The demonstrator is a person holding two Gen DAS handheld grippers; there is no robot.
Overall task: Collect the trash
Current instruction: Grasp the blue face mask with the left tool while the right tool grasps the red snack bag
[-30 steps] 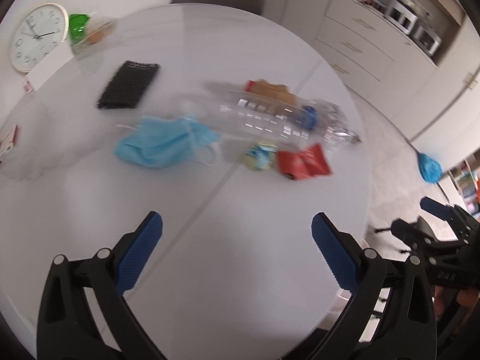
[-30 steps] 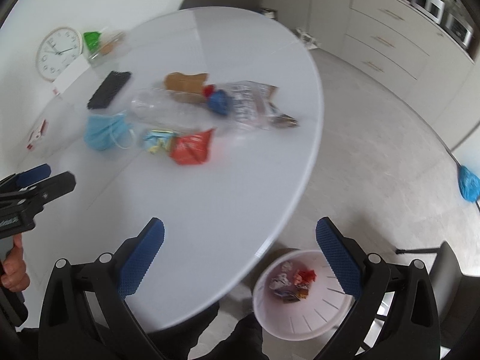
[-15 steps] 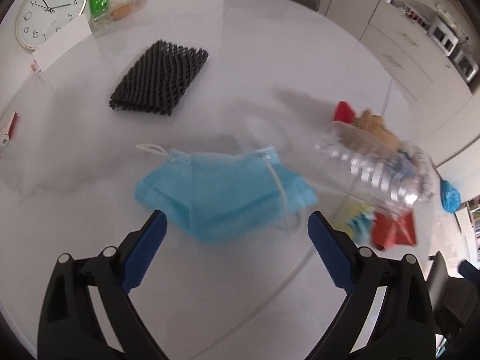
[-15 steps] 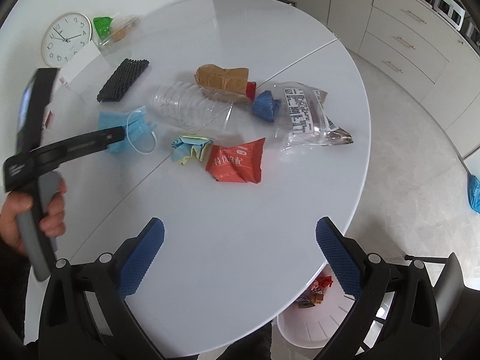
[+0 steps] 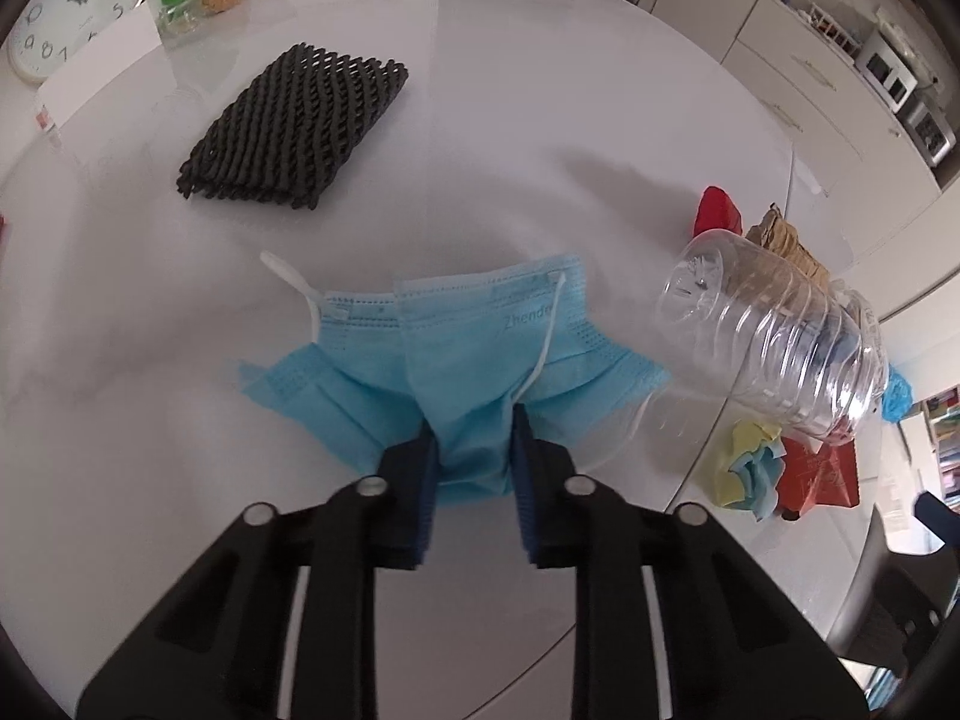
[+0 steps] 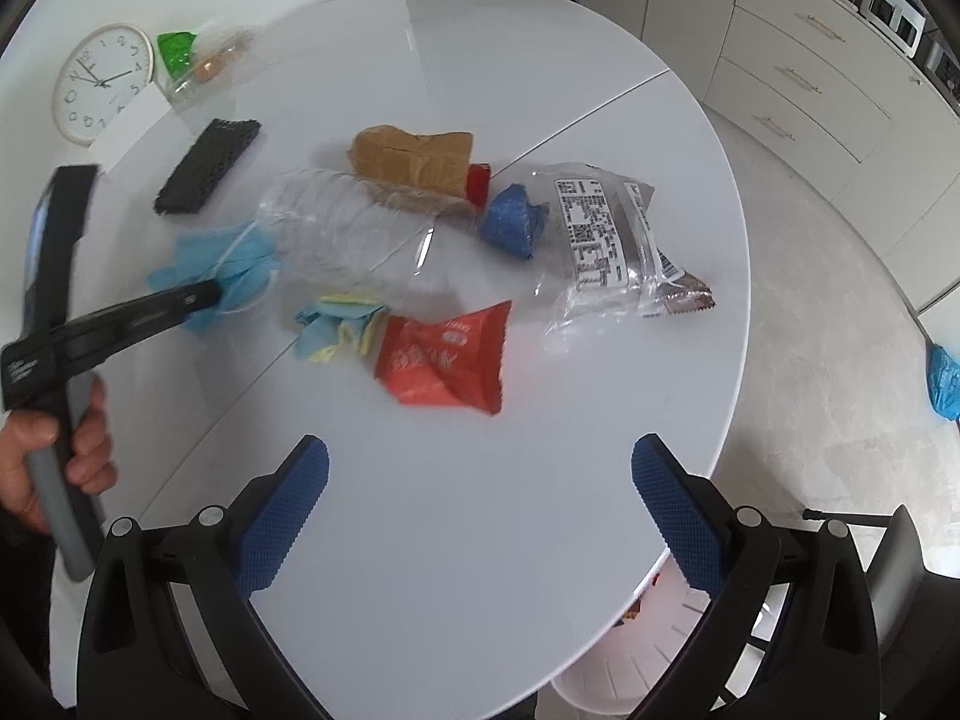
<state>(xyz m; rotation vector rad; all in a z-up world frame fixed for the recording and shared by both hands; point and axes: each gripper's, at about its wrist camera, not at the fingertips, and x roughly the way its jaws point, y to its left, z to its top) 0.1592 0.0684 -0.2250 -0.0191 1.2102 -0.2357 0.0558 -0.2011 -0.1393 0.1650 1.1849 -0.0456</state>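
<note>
Mid-collection at my round white worktop (image 6: 540, 480): most of the litter is not yet cleared. The bin (image 6: 606, 678), just showing under the worktop's edge at 5 o'clock in my right wrist view, holds a few scraps, as far as I can make out.

From largest to smallest, what remains: the clear plastic bottle (image 6: 336, 228) on its side near the centre; the printed clear wrapper (image 6: 612, 240) at 3 o'clock of it; the brown paper bag (image 6: 414, 159) at 12 o'clock; the red snack packet (image 6: 444, 360) at 5 o'clock; the blue face mask (image 5: 462, 360) at 9 o'clock, touching the bottle; the yellow-and-blue crumpled paper (image 6: 339, 330); the blue wad (image 6: 510, 222).

My left gripper (image 5: 474, 444) has its jaws nearly closed, pinching the near edge of the face mask, which lies on the worktop, not yet lifted. My right gripper (image 6: 480, 462) hangs wide open and empty over the bare near side. I judge the job barely begun: one item gripped, six to go.
</note>
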